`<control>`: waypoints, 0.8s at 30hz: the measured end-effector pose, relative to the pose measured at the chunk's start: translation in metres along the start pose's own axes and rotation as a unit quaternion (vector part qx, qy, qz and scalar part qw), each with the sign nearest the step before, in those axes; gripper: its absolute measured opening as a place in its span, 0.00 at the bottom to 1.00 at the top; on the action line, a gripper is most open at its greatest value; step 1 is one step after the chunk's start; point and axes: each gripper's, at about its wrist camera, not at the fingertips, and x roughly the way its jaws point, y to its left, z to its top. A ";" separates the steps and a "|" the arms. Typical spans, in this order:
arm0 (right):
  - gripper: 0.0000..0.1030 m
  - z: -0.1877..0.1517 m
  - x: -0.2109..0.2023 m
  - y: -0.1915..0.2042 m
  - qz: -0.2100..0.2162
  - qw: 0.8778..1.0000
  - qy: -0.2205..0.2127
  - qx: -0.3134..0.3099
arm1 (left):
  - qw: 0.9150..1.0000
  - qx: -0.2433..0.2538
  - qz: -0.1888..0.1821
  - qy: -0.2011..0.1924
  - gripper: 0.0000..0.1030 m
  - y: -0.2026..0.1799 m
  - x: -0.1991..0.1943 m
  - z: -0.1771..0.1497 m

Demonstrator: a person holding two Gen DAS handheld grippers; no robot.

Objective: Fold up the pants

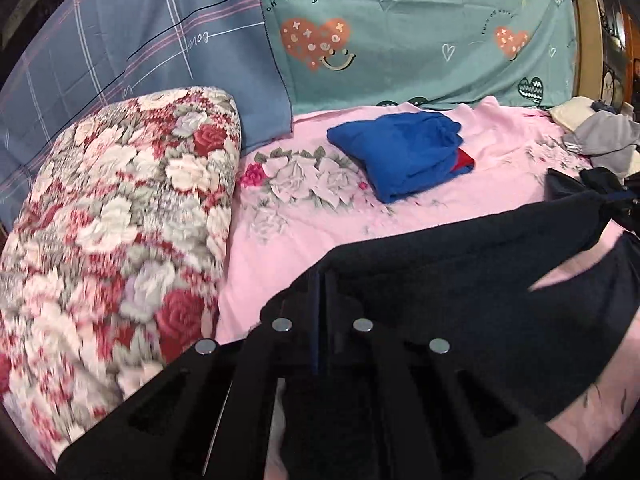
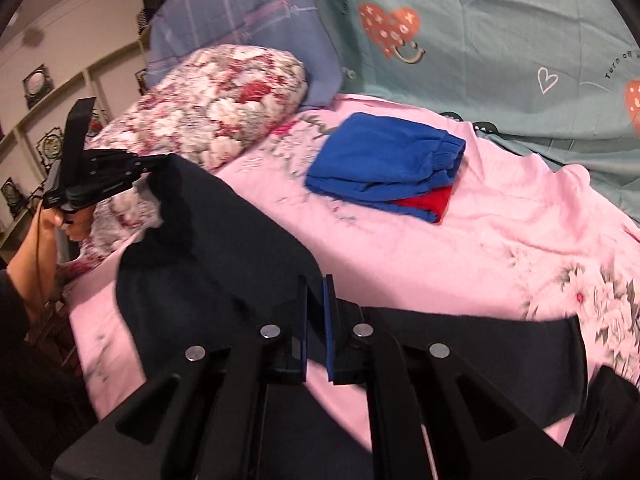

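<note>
We hold the dark navy, soft-knit pants lifted off the pink floral bedsheet, stretched between our two grippers. The fabric looks matte and heavy, almost black, and hangs in a taut band with a sagging lower edge. Our left gripper has its fingers pressed together on one edge of the cloth; from the right wrist view it sits at the far left, a hand gripping it. Our right gripper pinches the near edge between its blue pads. Farther off on the sheet lies a folded bright blue garment with red cloth beneath it, and to the left a rose-patterned red-and-white pillow.
</note>
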 end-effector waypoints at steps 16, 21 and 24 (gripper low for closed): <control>0.45 -0.112 0.031 0.043 0.055 0.992 0.106 0.030 | 0.992 -0.073 -0.034 0.098 0.77 0.002 -0.023 -0.106; 0.47 -0.097 0.002 0.029 0.038 0.996 0.053 0.060 | 0.981 -0.137 -0.059 0.122 0.80 0.018 -0.028 -0.099; 0.51 -0.091 -0.007 0.015 0.025 0.995 0.022 0.098 | 0.961 -0.199 -0.094 0.167 0.77 0.025 -0.009 -0.097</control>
